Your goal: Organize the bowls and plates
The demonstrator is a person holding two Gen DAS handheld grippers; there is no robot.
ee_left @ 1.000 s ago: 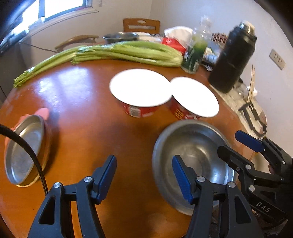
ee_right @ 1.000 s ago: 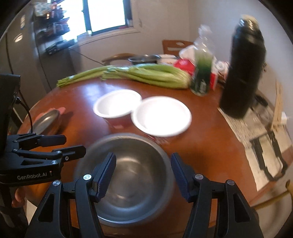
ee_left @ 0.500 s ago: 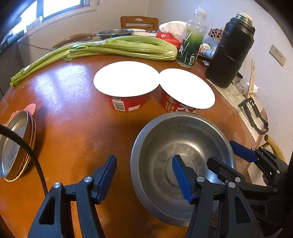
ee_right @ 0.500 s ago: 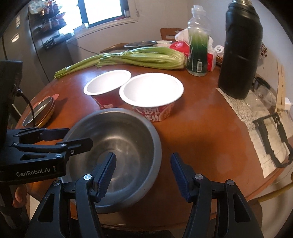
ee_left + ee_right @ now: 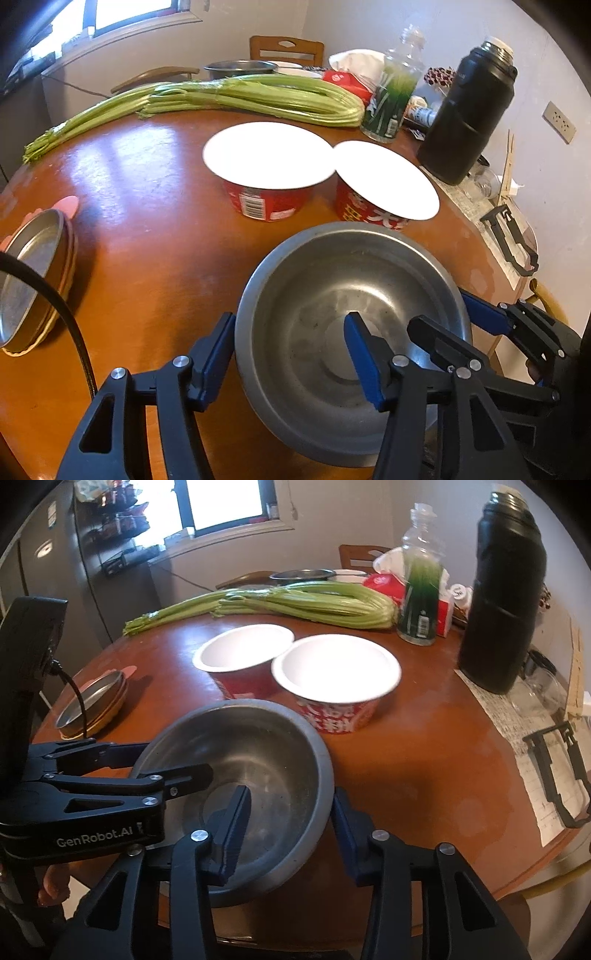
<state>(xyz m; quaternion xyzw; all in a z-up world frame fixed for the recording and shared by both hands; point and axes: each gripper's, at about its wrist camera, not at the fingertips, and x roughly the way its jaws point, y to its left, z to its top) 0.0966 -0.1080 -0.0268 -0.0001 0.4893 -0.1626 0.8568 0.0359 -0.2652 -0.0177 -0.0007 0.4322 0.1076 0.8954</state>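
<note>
You have both tools straddling the rim of the steel bowl (image 5: pixel 351 332), which sits on the near part of the round wooden table (image 5: pixel 147 177), just in front of the two red paper bowls (image 5: pixel 321 173). Your left gripper (image 5: pixel 291 358) has one pad outside the wall and one inside; the jaws stand apart and are not clamped, so nothing is held. Your right gripper (image 5: pixel 291 827) is placed likewise on the opposite side of the rim, also spread, with no grip taken. Risk one: the bowl is smooth, curved, polished metal, and its wall slopes; flat blue pads (image 5: pixel 236 819) closing on it may slide up and off the rim, letting it tip or skate across the glossy tabletop. Risk two: closing one tool before the other could push the bowl toward the table edge, which lies near. Risk three: the paper bowls are light and thin-walled with wide white rims, and a shove from the steel bowl would probably displace them. The shallow metal plates (image 5: pixel 29 280) are stacked well to the left, near the edge.
</note>
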